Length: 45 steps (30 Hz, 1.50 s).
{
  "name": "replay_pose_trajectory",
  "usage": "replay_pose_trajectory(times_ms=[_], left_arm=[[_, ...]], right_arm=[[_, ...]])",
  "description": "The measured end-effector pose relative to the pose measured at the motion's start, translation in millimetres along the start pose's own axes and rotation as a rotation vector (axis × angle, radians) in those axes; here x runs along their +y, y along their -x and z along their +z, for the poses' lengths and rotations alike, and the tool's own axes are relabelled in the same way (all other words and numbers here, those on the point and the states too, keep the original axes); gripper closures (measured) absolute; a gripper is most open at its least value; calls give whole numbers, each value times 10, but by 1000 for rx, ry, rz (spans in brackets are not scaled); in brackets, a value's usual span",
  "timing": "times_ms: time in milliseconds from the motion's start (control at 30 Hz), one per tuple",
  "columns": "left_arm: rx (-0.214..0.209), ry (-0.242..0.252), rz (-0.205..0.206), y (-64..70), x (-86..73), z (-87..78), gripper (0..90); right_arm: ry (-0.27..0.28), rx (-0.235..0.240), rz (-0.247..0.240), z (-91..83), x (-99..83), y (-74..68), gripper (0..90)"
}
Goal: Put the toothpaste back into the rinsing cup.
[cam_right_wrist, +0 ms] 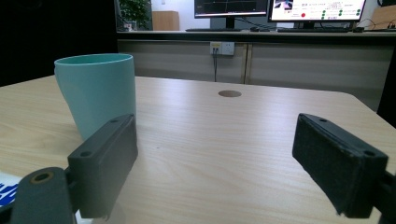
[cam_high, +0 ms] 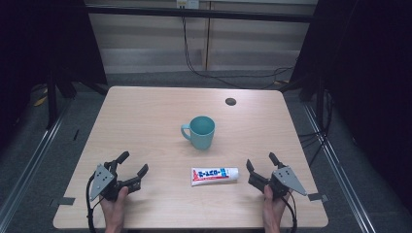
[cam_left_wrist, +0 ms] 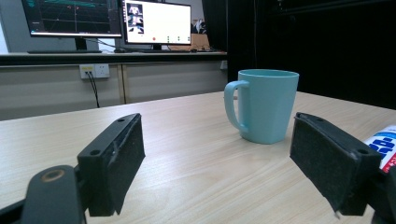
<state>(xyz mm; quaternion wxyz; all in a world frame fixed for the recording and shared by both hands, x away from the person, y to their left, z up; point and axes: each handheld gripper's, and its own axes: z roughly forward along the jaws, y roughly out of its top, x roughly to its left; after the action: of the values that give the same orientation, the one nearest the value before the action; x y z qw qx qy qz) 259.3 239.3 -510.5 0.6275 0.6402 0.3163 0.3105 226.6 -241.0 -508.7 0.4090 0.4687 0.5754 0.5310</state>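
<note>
A teal mug (cam_high: 201, 131) stands upright near the middle of the wooden table (cam_high: 145, 111), its handle to the left. A white toothpaste tube (cam_high: 214, 175) with blue and red print lies flat in front of it. My left gripper (cam_high: 132, 165) rests at the front left, open and empty. My right gripper (cam_high: 261, 163) sits at the front right, just right of the tube, open and empty too. The left gripper view has the mug (cam_left_wrist: 263, 105) ahead between the wide jaws and the tube's end (cam_left_wrist: 385, 144) at the right edge. The right gripper view has the mug (cam_right_wrist: 97, 92) at left.
A round cable hole (cam_high: 231, 101) sits at the table's far right. Cables hang from the wall behind the table. Dark curtains stand at both sides. Monitors (cam_left_wrist: 156, 22) stand on a counter beyond the table.
</note>
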Motion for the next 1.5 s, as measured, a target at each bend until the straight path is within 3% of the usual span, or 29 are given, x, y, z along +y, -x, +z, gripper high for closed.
replay_pose_trajectory(times_ms=[233,567,700,900,967,1200,1233,1367,1433,1500], left_arm=[[0,0,0,0,0,0,176],[1,-1,-4,3,0,0,176],[-7,0,1,-3,2,4,176],[-12,-1,0,-3,1,4,176],[-8,-1,-6,3,0,3,176],[-1,1,-4,2,0,1,175],[-1,-1,-4,2,0,0,175],[-1,0,-4,2,0,1,175],[-2,1,-4,2,0,1,175],[0,-1,-4,2,0,0,175]], right_arm=[[-6,-22,-14,5,2,-22,135],[-21,16,4,13,8,7,134],[-75,18,30,35,29,32,133],[-112,54,53,20,104,70,139],[-97,69,75,7,140,69,176],[-107,111,54,-10,234,39,196],[-117,151,59,0,265,34,207],[-139,176,52,29,354,17,218],[-136,165,21,43,400,9,212],[-145,166,22,65,444,17,193]])
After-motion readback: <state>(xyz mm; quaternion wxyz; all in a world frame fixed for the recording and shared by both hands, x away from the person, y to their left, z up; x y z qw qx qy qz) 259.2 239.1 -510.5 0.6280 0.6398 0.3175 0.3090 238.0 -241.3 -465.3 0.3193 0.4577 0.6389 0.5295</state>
